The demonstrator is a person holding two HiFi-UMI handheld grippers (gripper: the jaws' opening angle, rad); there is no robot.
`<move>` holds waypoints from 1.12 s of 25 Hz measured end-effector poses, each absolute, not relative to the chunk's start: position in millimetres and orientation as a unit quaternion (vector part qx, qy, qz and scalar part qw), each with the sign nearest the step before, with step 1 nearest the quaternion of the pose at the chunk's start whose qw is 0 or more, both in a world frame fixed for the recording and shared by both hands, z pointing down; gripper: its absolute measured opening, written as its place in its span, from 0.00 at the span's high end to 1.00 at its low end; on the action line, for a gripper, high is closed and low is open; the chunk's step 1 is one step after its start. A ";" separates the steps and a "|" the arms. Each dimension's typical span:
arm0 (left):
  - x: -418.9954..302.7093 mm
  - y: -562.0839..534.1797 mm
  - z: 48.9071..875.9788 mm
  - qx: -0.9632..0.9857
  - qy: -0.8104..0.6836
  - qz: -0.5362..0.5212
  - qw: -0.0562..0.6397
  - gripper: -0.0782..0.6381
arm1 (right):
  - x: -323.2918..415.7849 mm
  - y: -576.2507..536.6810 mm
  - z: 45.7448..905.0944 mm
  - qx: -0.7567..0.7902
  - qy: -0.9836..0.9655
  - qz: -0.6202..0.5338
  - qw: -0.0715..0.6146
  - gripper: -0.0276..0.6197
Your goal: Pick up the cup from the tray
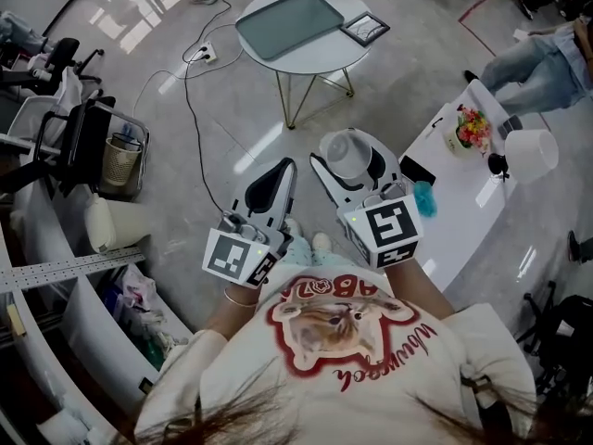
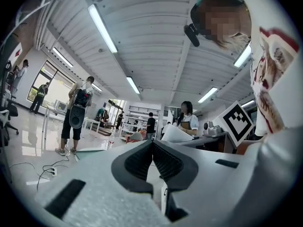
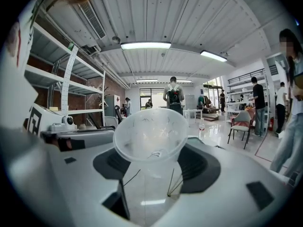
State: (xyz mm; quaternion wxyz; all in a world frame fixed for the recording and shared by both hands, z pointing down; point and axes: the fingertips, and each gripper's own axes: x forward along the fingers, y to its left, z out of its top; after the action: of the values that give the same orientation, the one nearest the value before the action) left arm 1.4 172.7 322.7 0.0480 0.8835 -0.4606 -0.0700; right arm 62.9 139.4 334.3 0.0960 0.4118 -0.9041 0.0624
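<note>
A translucent plastic cup [image 1: 347,153] sits between the jaws of my right gripper [image 1: 350,161], which is shut on it, held close to the person's chest above the floor. In the right gripper view the cup [image 3: 150,135] fills the middle, mouth towards the camera, with the right gripper [image 3: 154,165] pressing its lower body from both sides. Just to the left, my left gripper [image 1: 285,168] is shut with nothing in it; its ribbed pads meet in the left gripper view [image 2: 152,148]. The grey-green tray [image 1: 289,21] lies bare on the round white table [image 1: 313,61], well ahead of both grippers.
A framed tablet [image 1: 364,29] lies beside the tray. A long white table [image 1: 463,207] at the right carries flowers [image 1: 473,128] and a white lamp [image 1: 531,153]. At the left are a black chair and bin [image 1: 116,158]. A cable [image 1: 190,119] runs across the floor.
</note>
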 end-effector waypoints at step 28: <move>-9.8 199.0 305.4 0.898 -0.432 -0.077 0.037 0.87 | 59.3 170.7 306.1 0.449 -0.891 0.039 0.058 0.49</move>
State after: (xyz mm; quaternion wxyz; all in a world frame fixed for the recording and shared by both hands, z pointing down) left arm -9.8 199.0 305.4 0.0375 0.8977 -0.4323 -0.0768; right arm 59.3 170.7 306.1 0.0578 0.4493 -0.8907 0.0392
